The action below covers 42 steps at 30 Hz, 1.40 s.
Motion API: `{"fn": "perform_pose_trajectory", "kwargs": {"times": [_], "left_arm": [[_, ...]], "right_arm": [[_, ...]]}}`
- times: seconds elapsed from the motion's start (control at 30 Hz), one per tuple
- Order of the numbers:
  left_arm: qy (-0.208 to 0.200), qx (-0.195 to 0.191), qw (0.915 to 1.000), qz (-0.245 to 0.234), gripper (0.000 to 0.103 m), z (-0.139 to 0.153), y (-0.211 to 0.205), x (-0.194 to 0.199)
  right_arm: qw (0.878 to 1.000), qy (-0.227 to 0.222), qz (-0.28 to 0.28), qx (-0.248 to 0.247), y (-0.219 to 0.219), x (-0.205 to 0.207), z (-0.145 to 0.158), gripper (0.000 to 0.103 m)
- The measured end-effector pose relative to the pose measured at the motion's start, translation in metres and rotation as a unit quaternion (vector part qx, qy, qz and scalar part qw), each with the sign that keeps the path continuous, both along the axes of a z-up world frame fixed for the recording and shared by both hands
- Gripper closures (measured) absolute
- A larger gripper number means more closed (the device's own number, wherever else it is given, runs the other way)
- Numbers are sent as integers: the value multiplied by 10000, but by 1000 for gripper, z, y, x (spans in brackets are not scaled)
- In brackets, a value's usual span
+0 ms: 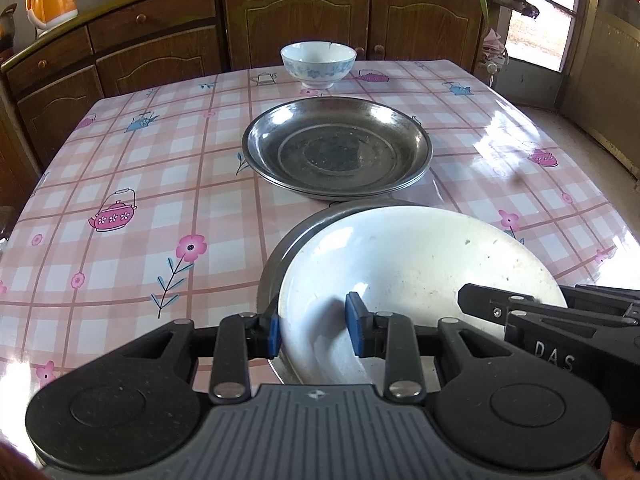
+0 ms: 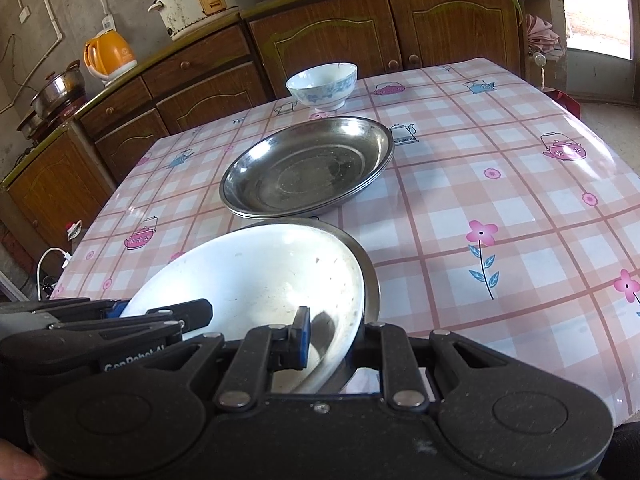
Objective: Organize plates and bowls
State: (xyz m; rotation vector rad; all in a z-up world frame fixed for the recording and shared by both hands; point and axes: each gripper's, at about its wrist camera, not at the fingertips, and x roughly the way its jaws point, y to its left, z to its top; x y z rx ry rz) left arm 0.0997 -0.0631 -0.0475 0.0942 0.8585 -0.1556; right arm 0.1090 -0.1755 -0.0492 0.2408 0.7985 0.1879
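Gripping the white plate [image 1: 420,264] from both sides: left gripper [image 1: 314,328] has its blue pads either side of the plate's near-left rim, clamped on it; right gripper [image 2: 332,336] is closed on the near-right rim, one blue pad [image 2: 303,336] visible inside the plate, the other hidden behind the rim. In the left wrist view the right gripper's black fingers show at the plate's right edge.

White plate is tilted, sitting in/over a steel plate [image 2: 370,276] whose rim shows along its far edge. Cannot tell whether the steel one is also pinched.

Landmark = stacked steel plates [image 1: 338,148] mid-table. White plate is just on the near side of that stack, edges near but apart. Blue-patterned bowl [image 1: 318,65] stands just beyond the stack, toward the wooden cabinets [image 1: 296,16].

All on the pink checked tablecloth [image 1: 132,184]. Orange kettle [image 2: 108,56] and rice cooker [image 2: 192,0] sit on the cabinet top, far-left of the stack.
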Motion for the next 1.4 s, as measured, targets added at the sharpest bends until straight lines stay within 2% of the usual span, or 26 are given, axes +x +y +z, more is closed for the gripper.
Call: {"fn": "perform_pose_trajectory", "kwargs": {"times": [0.3,0.63,0.8,0.97,1.23,1.4], "left_arm": [[43,-99,9999,67,72,-2,2,3],[76,-313,9994,128,75,-2,6,4],[89,-417,9990,162,77,-2,8,4],[108,-561,9982,207,80,-2,12,4],[141,-881,9956,296,87,-1,20,6],[104,-927,9950,352,89,-1,23,6]], "right_arm": [[10000,25,36,17,-1,3,0,81],[9996,174,161,160,-1,9,0,71],[9992,255,195,238,-2,12,0,70],[9979,387,221,460,-7,14,0,64],[9951,539,121,820,-18,18,-1,60],[9920,605,58,1107,-25,20,-1,59]]}}
